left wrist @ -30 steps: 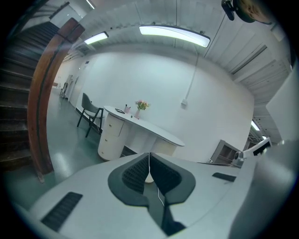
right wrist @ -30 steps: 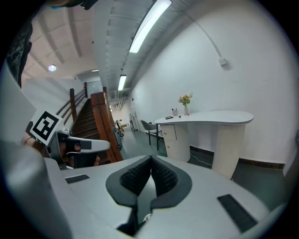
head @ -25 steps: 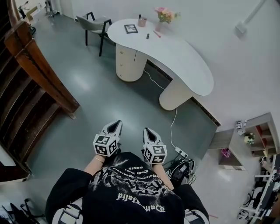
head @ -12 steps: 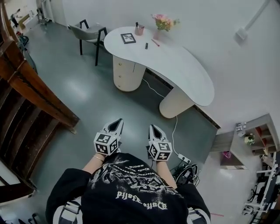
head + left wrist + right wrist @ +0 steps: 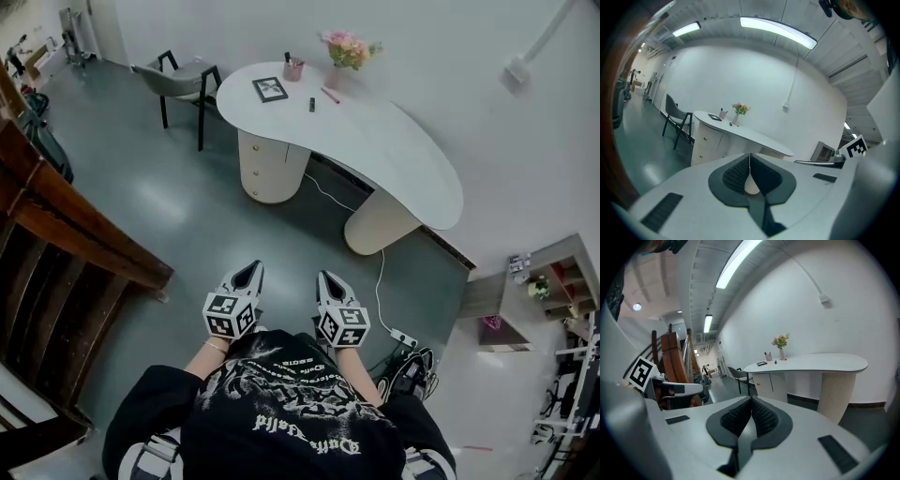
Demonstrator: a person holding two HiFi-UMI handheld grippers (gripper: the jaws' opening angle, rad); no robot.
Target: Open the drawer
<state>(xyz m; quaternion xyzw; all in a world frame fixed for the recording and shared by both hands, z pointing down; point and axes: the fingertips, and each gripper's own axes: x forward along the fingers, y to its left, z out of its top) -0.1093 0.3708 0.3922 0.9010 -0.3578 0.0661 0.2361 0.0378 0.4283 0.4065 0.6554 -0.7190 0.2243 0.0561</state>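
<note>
A white curved desk (image 5: 375, 131) stands across the grey floor ahead. Its rounded drawer pedestal (image 5: 270, 169) with small knobs sits under the left end, also seen in the left gripper view (image 5: 705, 143) and the right gripper view (image 5: 765, 379). My left gripper (image 5: 247, 272) and right gripper (image 5: 326, 277) are held side by side in front of the person's chest, far short of the desk. Both point toward it. The left gripper (image 5: 749, 157) is shut with nothing in it. The right gripper (image 5: 751, 401) is shut and empty too.
A grey chair (image 5: 183, 80) stands left of the desk. On the desktop are a picture frame (image 5: 270, 89), a pen cup (image 5: 293, 67) and a flower vase (image 5: 345, 47). A wooden stair rail (image 5: 75, 225) runs along the left. A power strip (image 5: 403, 337) and a cable lie at right, near a shelf (image 5: 553, 281).
The person has walked toward the desk, carrying both grippers forward together. The stair rail has slid back along the left. Both jaws have stayed shut.
</note>
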